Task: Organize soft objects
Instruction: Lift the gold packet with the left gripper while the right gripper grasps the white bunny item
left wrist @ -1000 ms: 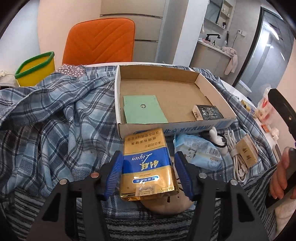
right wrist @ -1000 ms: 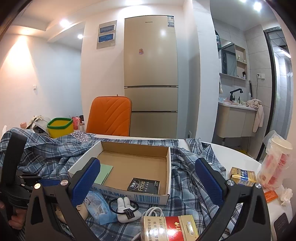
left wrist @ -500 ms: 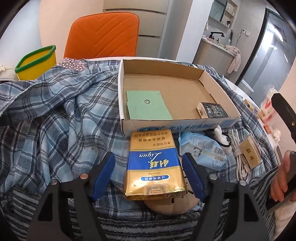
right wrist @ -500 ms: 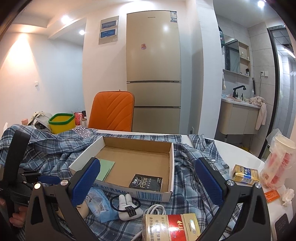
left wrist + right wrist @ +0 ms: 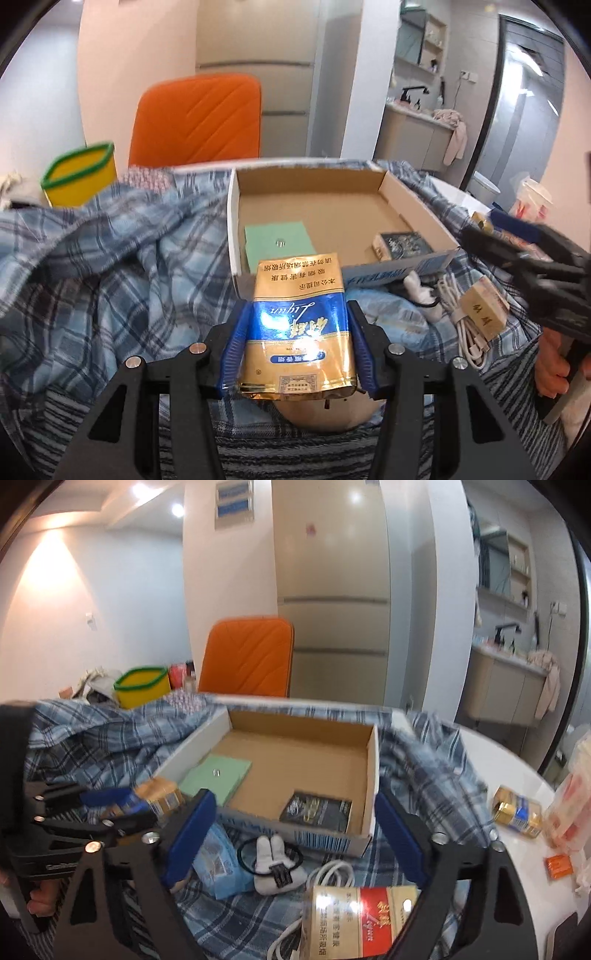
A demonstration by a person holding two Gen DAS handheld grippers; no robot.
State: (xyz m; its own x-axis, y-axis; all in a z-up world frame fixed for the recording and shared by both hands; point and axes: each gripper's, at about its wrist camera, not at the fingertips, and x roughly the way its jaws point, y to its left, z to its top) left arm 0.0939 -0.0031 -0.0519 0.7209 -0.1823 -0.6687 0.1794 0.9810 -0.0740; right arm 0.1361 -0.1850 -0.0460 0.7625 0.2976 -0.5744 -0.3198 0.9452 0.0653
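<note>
Recessed ceiling lights (image 5: 176,509) provide bright, warm illumination. Glare appears on the gold-and-blue pack (image 5: 300,326). Motion blur softens both views, notably the yellow bin (image 5: 78,178). Fisheye distortion curves the edges; corners are vignetted black.

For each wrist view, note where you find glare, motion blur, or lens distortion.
Left wrist view: glare on the gold-and-blue pack held in the left gripper; yellow bin smeared by motion. Right wrist view: ceiling lights flare, the fridge bows from fisheye, the plaid shirt blurs; right gripper stays sharp.
</note>
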